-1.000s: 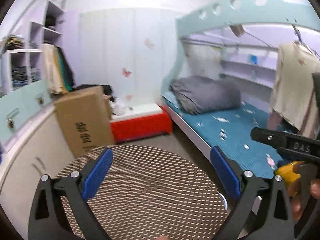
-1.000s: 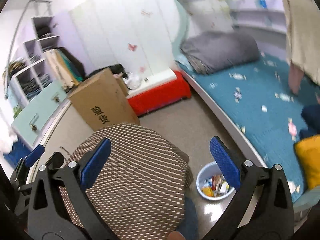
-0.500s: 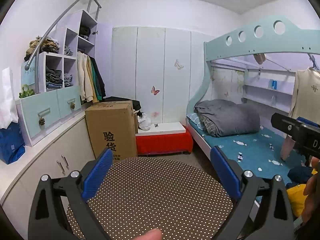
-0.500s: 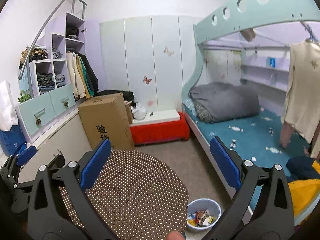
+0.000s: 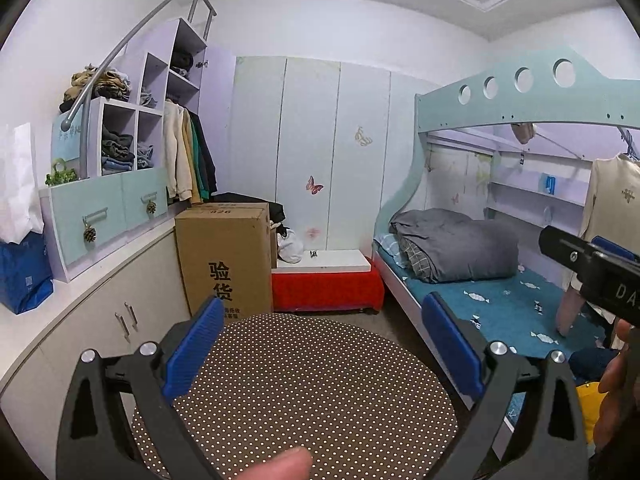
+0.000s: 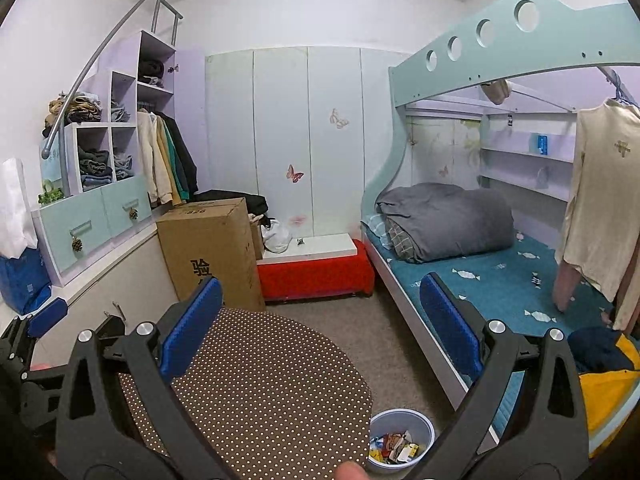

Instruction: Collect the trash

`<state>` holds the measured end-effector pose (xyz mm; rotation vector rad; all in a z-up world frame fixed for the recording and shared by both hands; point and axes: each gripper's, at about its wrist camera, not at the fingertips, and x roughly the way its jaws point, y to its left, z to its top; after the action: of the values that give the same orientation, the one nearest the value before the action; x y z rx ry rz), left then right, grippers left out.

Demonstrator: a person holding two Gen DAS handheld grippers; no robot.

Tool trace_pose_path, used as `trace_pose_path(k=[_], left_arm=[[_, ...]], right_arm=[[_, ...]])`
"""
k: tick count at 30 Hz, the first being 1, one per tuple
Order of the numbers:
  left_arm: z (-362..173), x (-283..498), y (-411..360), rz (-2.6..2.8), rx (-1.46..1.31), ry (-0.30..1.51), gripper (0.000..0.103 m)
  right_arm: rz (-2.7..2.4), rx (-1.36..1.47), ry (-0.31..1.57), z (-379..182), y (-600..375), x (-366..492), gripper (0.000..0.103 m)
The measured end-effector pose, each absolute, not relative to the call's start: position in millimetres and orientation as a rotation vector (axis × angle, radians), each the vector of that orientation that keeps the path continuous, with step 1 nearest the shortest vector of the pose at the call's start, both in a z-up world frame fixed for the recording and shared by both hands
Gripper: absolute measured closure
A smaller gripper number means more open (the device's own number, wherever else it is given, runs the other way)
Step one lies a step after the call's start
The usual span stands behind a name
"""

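A small pale blue trash bin [image 6: 401, 438] stands on the floor beside the round dotted table [image 6: 256, 392], with several colourful wrappers in it. My right gripper [image 6: 320, 328] is open and empty, held above the table's right side. My left gripper [image 5: 322, 346] is open and empty over the same table [image 5: 304, 392]. No trash shows on the tabletop. The right gripper's body shows at the right edge of the left wrist view [image 5: 592, 272]; the left one shows at the left edge of the right wrist view [image 6: 36, 344].
A cardboard box [image 5: 226, 256] and a red bench with a white top [image 5: 326, 282] stand beyond the table. A bunk bed with a grey duvet [image 6: 444, 220] runs along the right. Cabinets and shelves [image 5: 104, 208] line the left wall.
Both grippers have tilted up from looking down at the table and floor to looking level across the room. Both stay open and empty.
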<state>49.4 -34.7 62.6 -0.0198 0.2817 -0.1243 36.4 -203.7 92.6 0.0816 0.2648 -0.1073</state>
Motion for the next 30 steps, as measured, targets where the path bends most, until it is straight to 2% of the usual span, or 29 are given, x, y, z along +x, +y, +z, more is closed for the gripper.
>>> trace_pose_path(k=[30], left_arm=[[61.1, 52.0, -29.9, -0.104, -0.024, 0.269, 0.005]], right_arm=[[-0.106, 0.088, 0.269, 92.9, -202.3, 42.4, 0.006]])
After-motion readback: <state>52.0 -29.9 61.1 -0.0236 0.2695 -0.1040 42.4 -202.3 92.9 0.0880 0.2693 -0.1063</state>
